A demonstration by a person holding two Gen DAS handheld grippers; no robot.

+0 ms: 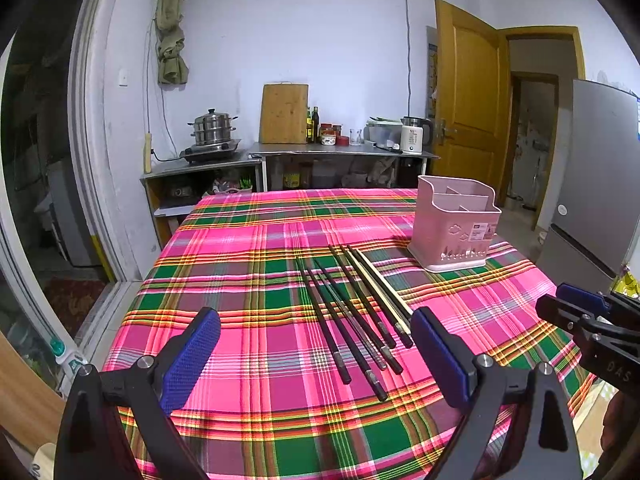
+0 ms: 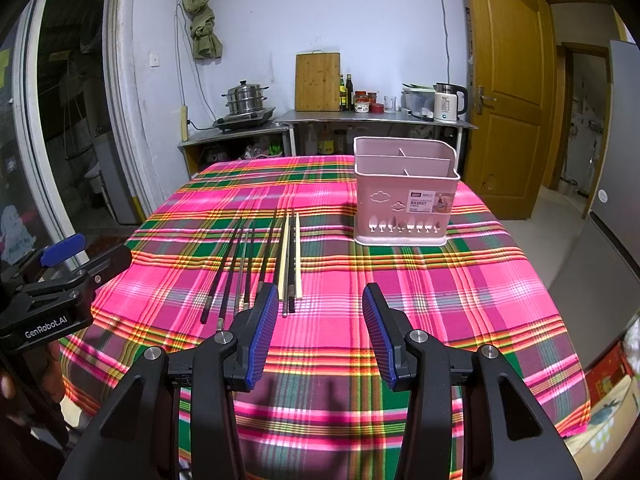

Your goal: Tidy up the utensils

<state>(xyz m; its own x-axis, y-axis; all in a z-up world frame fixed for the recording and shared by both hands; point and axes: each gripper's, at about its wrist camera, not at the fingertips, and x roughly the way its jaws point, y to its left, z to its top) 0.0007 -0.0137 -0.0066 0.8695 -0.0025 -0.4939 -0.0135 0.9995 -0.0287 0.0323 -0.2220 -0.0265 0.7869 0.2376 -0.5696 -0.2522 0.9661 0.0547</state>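
While the chopsticks (image 1: 352,312) are lying loose in a row on the plaid tablecloth (image 1: 248,240), just left of the pink utensil basket (image 1: 456,228), the left gripper (image 1: 316,356) and right gripper (image 2: 320,332) are hovering above the near edge, both spread wide, gripping nothing.

**Readable Text in the Kitchen Scene**

The left tongs (image 2: 64,276), seen at the edge of the right wrist view, carried "GenRobot.AI" in white letters on their black body. In the left wrist view, the black body of the right tongs (image 1: 576,312) showed the pale letters "DAS". A sticker on the front of the pink basket (image 2: 404,200) read "BASKET" in bold letters; its smaller print was too fine to read. The white kettle (image 2: 448,106) on the back counter (image 2: 376,122) bore a number that looked like "55°", with a small round logo beneath it.
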